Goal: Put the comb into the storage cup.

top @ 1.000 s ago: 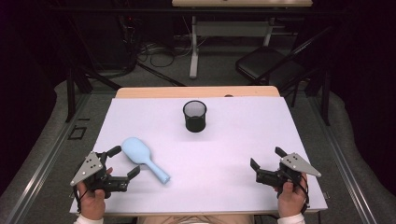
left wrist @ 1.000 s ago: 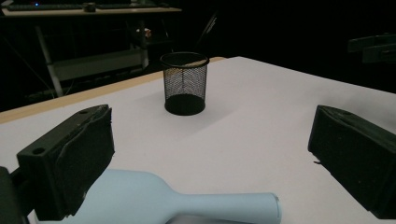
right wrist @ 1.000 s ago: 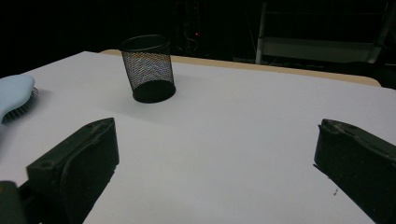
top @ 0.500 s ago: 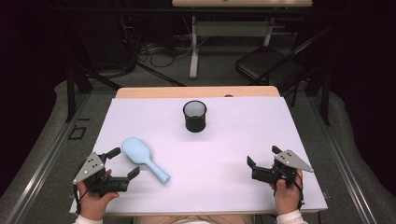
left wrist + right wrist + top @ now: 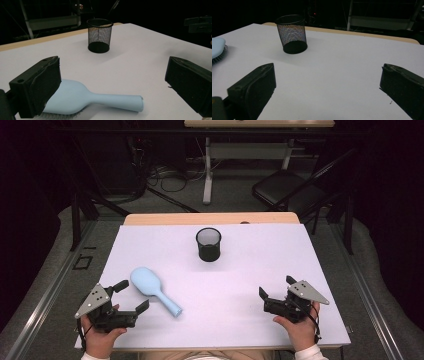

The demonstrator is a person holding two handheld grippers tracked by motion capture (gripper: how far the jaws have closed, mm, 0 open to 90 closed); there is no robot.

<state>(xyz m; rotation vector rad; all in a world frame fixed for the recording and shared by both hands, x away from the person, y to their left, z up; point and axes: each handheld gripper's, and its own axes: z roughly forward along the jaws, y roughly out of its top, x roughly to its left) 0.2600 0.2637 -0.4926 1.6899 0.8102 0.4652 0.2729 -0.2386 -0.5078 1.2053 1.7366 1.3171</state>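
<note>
A light blue hairbrush [image 5: 152, 287] lies bristles down on the white table top [image 5: 250, 265], its handle pointing to the near right. My left gripper [image 5: 132, 295] stands open at the near left, one jaw on each side of the brush [image 5: 82, 98] and short of touching it. A black mesh cup [image 5: 208, 244] stands upright at the middle far side. My right gripper [image 5: 275, 286] is open at the near right with nothing between its jaws, facing the cup [image 5: 292, 33]. The left gripper [image 5: 112, 71] also looks towards the cup [image 5: 99, 35].
The table's wooden far edge [image 5: 210, 218] shows beyond the white top. Behind it are a dark floor with cables, a desk frame [image 5: 207, 175] and a black chair [image 5: 295, 192]. The brush head [image 5: 217, 48] lies far left of the right gripper [image 5: 327, 72].
My right gripper has drifted a little to the left. The left gripper, brush and cup have stayed where they were.
</note>
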